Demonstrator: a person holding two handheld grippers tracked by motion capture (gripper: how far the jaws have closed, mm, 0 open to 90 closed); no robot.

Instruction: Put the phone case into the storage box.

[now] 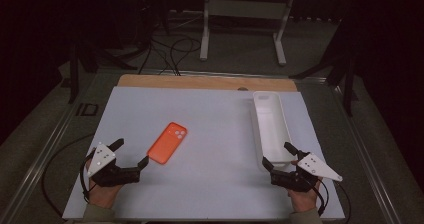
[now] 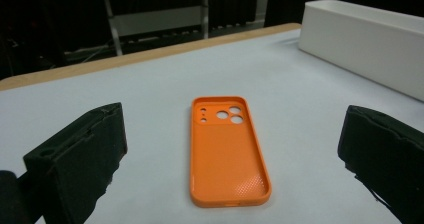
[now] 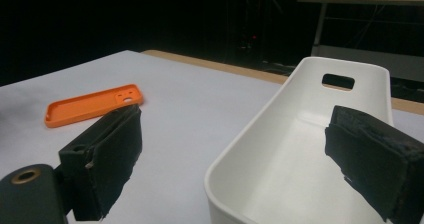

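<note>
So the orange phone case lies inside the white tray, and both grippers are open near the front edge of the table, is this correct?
Not quite. The orange phone case lies on the table, apart from the white tray and to its left, not inside it; the high view shows this. The rest holds: the left gripper and the right gripper are both open near the front edge.

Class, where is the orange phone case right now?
In the high view, the phone case lies flat left of centre on the table, just ahead of the open left gripper.
</note>
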